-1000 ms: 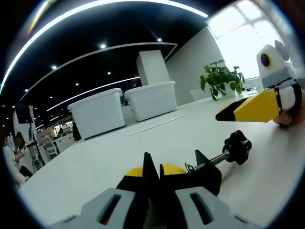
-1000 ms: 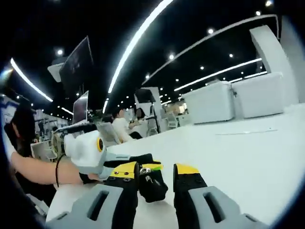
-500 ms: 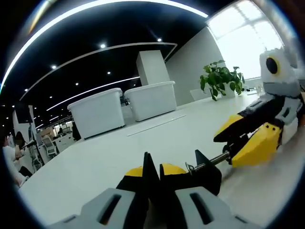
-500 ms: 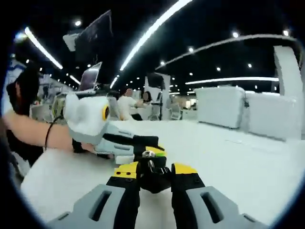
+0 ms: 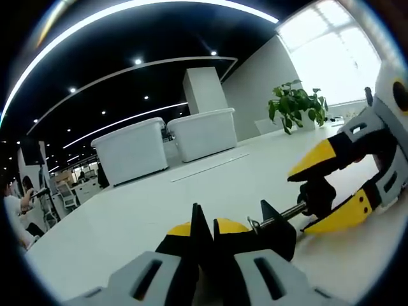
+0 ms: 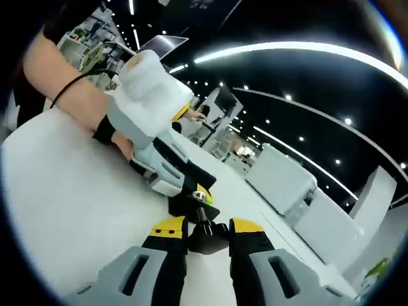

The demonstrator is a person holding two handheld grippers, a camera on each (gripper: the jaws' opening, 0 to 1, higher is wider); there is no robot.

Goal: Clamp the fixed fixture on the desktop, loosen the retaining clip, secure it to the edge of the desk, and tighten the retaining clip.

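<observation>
A white tabletop (image 5: 127,217) extends toward two white storage bins (image 5: 166,143) and a potted plant (image 5: 294,105) beneath a dark ceiling with light strips. The black clamp fixture (image 5: 271,233) lies on the tabletop. The left hand-held gripper (image 5: 203,239) has its jaws closed narrow on the fixture body. The threaded screw (image 5: 277,218) runs from the body to the black knob (image 5: 317,194). The right hand-held gripper (image 6: 208,231) has its yellow-tipped jaws closed around the knob. A person's hand (image 6: 108,131) holds the left unit.
</observation>
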